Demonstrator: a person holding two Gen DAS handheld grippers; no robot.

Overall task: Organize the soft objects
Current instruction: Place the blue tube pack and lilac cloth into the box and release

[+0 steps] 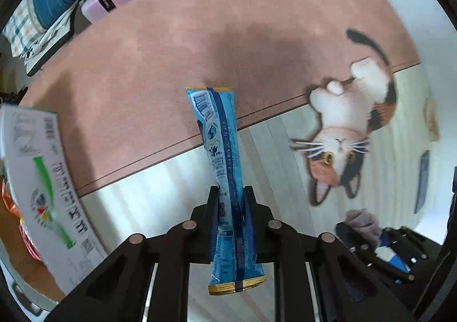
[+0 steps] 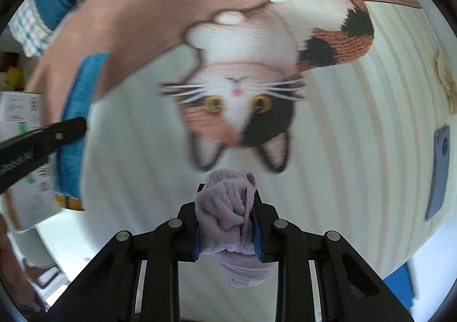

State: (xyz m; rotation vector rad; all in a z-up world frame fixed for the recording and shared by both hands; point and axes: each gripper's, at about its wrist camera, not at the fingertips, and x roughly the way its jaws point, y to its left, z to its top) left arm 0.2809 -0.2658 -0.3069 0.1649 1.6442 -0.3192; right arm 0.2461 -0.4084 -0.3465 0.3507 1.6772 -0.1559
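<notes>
Hanging limp above the cat rug (image 2: 242,70), light blue sachet (image 1: 225,179) pinched mid-length in left tongs (image 1: 230,193); bunched lilac sock (image 2: 228,207) squeezed in right tongs (image 2: 228,216).

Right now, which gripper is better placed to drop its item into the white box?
Probably left. The left gripper is shut on the long blue foil sachet, with the white printed cardboard box beside it. The right gripper, clamping the bunched lilac fabric sock, sits farther away.
</notes>
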